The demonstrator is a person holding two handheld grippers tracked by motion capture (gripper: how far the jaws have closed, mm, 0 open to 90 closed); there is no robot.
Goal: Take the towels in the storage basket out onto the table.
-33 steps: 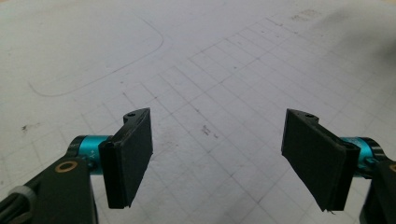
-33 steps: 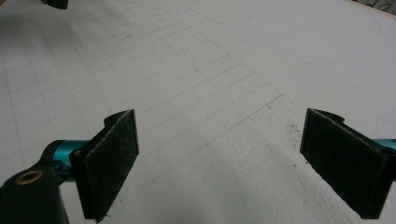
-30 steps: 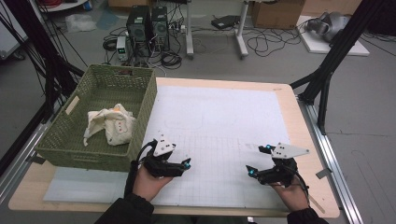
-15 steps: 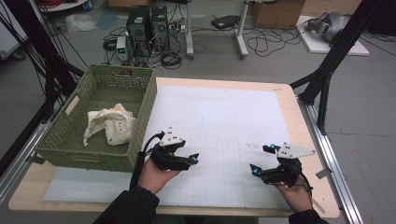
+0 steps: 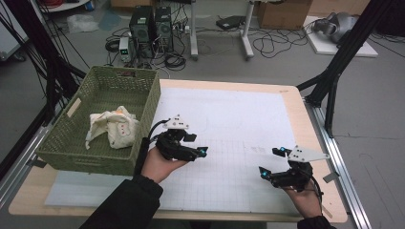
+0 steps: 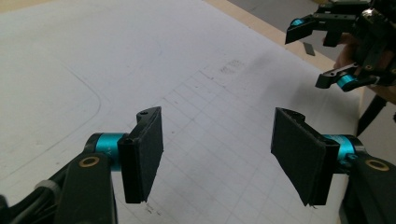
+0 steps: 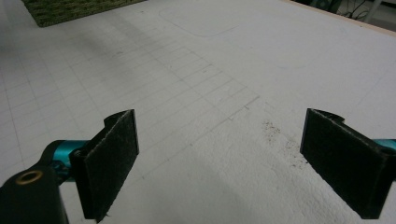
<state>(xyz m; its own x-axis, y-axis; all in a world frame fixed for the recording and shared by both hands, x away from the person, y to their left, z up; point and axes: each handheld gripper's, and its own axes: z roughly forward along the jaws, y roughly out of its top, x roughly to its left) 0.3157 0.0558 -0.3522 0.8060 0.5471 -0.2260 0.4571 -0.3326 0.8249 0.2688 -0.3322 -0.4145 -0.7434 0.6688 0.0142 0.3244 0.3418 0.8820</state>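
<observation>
My left gripper [image 5: 197, 144] hovers over the white gridded mat [image 5: 229, 119], just right of a green woven basket [image 5: 150, 112]. Its jaws stand wide apart with nothing between them [image 6: 217, 158], and they have just been closing a little. A crumpled white cloth [image 5: 112, 126] with small red marks lies inside the basket. My right gripper [image 5: 271, 161] is held low near the mat's front right corner, open and empty [image 7: 219, 163]. In the left gripper view the right gripper [image 6: 310, 53] appears at the upper right, jaws apart.
The mat covers most of a wooden table [image 5: 313, 138]. A black frame leg [image 5: 334, 81] stands off the right side. Computer towers [image 5: 150, 24] and cables lie on the floor beyond the far edge.
My left hand has lifted and swung right, away from the basket's corner and out over the mat. The right hand has stayed put.
</observation>
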